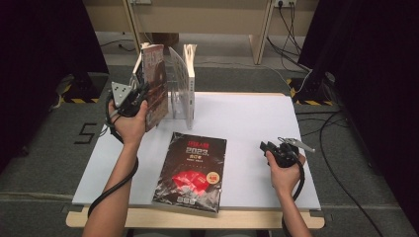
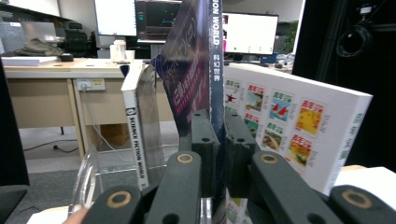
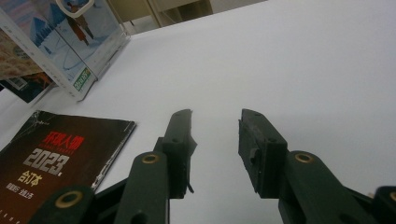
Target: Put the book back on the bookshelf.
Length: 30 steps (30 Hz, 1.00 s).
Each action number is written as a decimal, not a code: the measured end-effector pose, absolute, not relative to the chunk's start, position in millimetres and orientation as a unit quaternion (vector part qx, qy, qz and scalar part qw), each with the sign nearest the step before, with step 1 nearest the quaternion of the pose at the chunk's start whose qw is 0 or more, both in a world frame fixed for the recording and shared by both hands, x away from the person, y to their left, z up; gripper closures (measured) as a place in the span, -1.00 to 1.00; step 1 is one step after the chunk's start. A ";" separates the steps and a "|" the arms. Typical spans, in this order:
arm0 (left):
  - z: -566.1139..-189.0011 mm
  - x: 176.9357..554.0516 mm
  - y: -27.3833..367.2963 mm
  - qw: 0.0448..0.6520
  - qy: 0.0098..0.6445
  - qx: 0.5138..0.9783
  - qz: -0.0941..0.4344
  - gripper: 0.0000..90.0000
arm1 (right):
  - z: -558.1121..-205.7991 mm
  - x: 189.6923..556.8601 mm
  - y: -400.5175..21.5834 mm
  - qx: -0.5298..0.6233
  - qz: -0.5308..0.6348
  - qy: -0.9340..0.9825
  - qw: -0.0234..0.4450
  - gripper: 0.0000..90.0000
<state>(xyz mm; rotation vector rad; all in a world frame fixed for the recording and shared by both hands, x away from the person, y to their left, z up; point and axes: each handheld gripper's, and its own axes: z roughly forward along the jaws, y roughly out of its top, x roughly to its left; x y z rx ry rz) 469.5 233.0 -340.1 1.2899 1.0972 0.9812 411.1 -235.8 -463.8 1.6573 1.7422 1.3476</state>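
My left gripper [image 1: 141,95] is shut on the spine of a tall dark-red magazine [image 1: 155,81] and holds it upright at the table's back left. In the left gripper view the jaws pinch its dark blue spine [image 2: 215,70], with my left gripper [image 2: 220,133] low on it. A white-spined magazine [image 2: 136,135] stands on one side of it and a thick white book [image 2: 289,126] with small colour covers on the other. A black "2023" book [image 1: 190,170] lies flat at the front centre. My right gripper [image 1: 265,146] rests open on the table, its jaws [image 3: 215,126] holding nothing.
A clear acrylic book stand [image 1: 178,84] holds the upright books at the back of the white table [image 1: 247,118]. The black book [image 3: 56,154] lies left of the right jaws. Cables cross the floor to the right.
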 end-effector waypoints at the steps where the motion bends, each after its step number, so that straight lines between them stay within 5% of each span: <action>1: -340.6 470.4 233.8 0.558 0.466 0.546 0.417 0.87 | -464.0 411.1 -235.8 0.590 0.480 0.621 0.191 0.44; 30: -369.3 486.9 237.2 0.524 0.472 0.545 0.454 0.87 | -466.3 411.5 -234.5 0.592 0.477 0.623 0.185 0.44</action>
